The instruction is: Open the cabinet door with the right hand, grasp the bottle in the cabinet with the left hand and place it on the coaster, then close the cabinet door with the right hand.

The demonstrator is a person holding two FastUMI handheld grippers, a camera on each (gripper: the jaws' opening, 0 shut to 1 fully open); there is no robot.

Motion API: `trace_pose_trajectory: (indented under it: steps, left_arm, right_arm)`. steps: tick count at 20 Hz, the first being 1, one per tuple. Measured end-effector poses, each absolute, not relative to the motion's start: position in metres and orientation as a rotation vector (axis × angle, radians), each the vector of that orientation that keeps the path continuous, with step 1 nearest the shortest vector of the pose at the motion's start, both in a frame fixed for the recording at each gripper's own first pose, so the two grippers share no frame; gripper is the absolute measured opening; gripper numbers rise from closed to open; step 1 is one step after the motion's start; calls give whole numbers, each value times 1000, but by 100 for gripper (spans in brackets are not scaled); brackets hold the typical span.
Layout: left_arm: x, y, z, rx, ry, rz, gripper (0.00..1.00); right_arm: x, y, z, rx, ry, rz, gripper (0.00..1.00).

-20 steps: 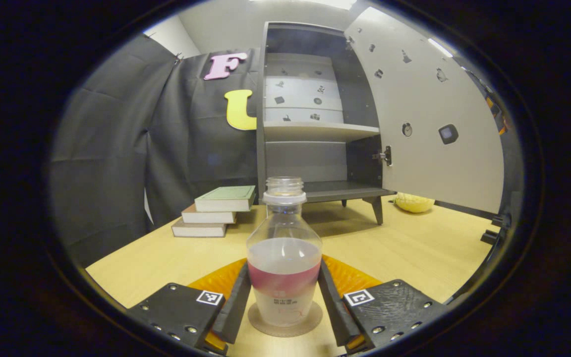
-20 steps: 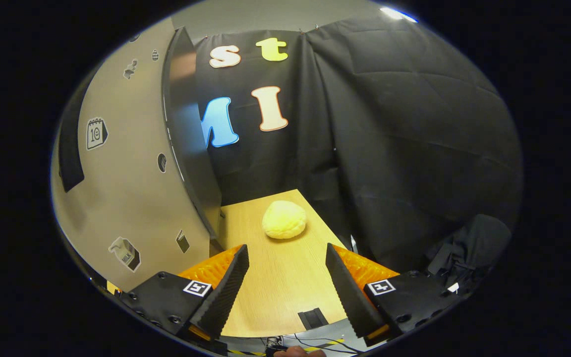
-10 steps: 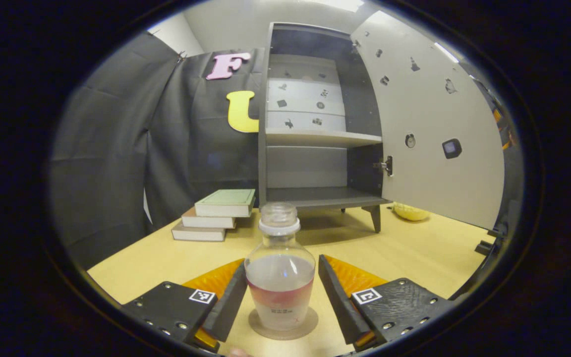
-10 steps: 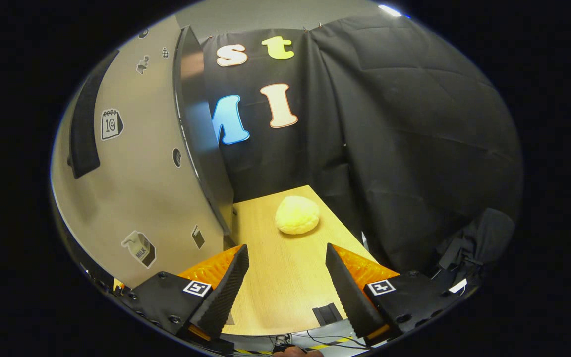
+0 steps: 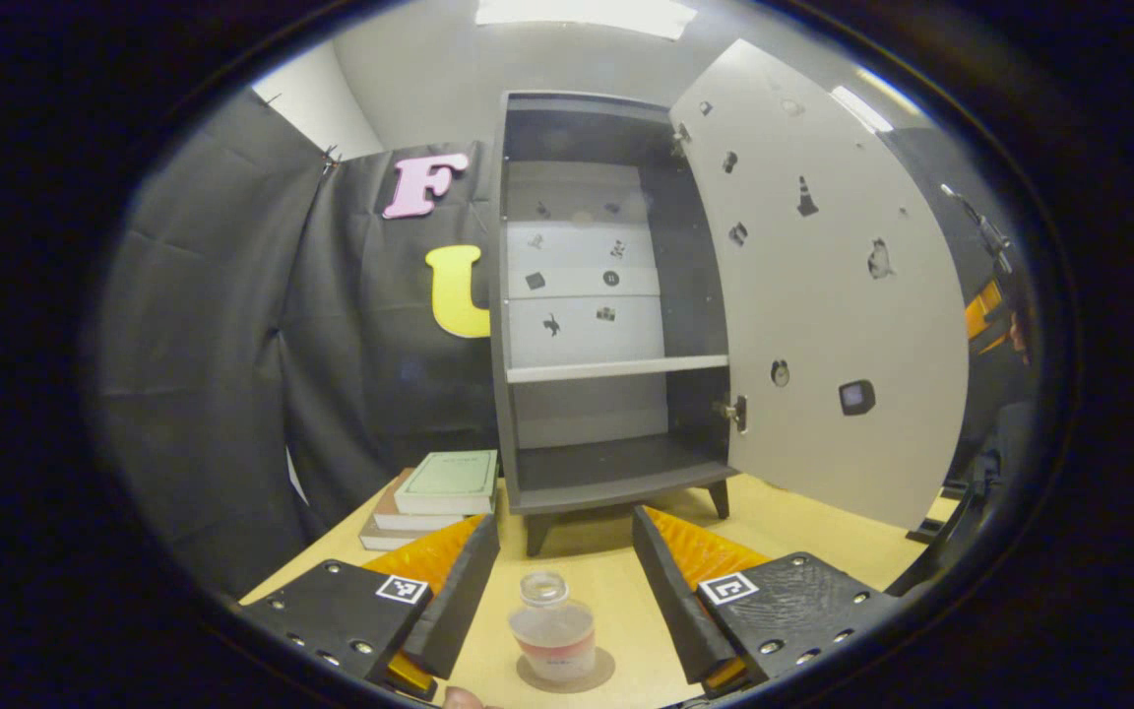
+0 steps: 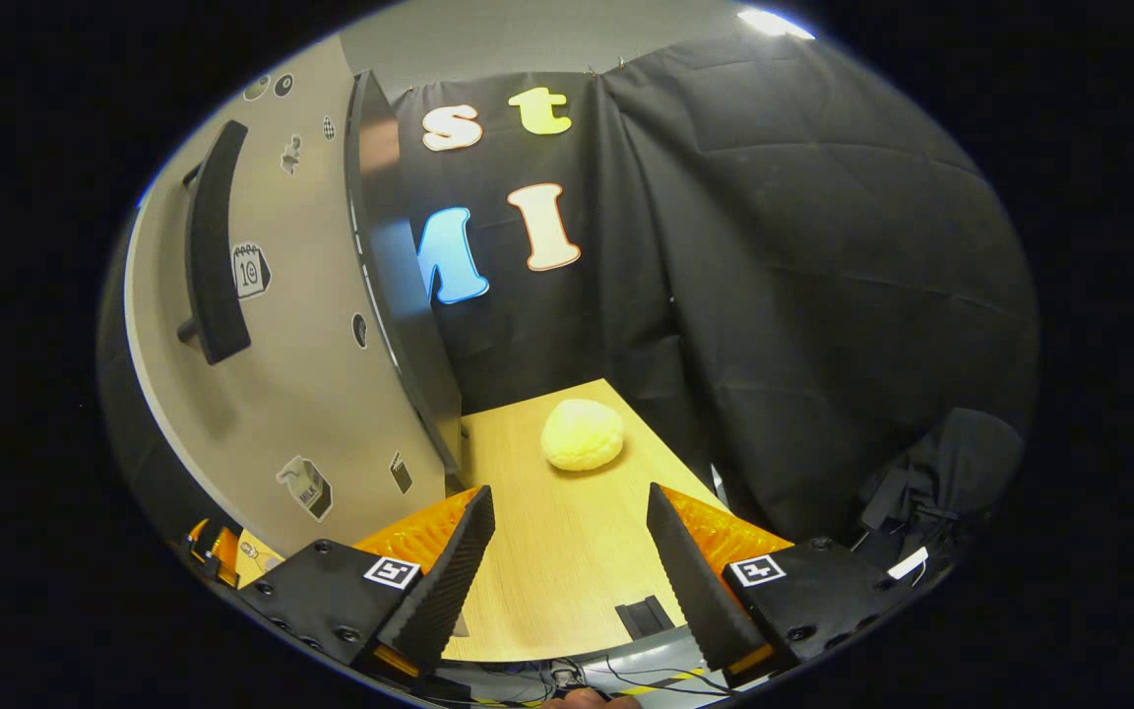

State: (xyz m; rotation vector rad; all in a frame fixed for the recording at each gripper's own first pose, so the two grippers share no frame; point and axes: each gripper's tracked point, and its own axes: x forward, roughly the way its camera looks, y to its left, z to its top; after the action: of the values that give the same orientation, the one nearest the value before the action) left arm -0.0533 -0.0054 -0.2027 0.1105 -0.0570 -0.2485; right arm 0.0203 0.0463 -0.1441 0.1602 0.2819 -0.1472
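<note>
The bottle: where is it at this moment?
In the left gripper view the bottle stands upright on the coaster, low in the picture between the open left gripper fingers without touching them, in front of the cabinet.

Two gripper cameras, both aimed around the cabinet door.
We looked from the left gripper view straight into the open cabinet from well back; our right gripper view sat near the door's handled outer face, facing past it.

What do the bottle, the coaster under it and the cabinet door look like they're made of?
Bottle: clear plastic, likely; you see liquid through it. Coaster: matte brown disc, perhaps cork or fibreboard. Cabinet door: smooth matte light panel with a dark edge, probably painted or laminated board.
</note>
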Motion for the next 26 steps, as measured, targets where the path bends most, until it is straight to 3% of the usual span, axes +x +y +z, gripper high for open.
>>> trace_pose_trajectory:
  steps: [7, 13, 14, 18, 19, 22, 24, 25, 26]
  left_arm:
    - [-98, -4, -116, 78, -15, -163, 82]
    - [-139, -6, -57, -11, 12, -14, 82]
    - [-145, -6, -52, -20, 25, 12, 82]
    - [-160, -17, -31, -51, 52, 67, 82]
    - [-162, -16, -28, -58, 57, 81, 82]
    - [-157, -14, -29, -59, 85, 101, 82]
    - [-155, -10, -29, -45, 74, 105, 84]
    - [-150, -9, -30, -47, 72, 95, 84]
    - [-144, -5, -28, -53, 68, 79, 82]
  right_arm:
    - [21, 35, -96, 168, 184, -127, 98]
    - [38, 47, -61, 174, 153, 18, 98]
    - [40, 48, -54, 175, 158, 44, 93]
    - [48, 62, -27, 162, 180, 156, 98]
    - [50, 69, -20, 148, 182, 184, 93]
    - [51, 86, -3, 135, 185, 226, 98]
    - [53, 107, 11, 144, 151, 270, 93]
    - [54, 112, 18, 149, 135, 278, 98]
    - [54, 115, 21, 155, 127, 277, 93]
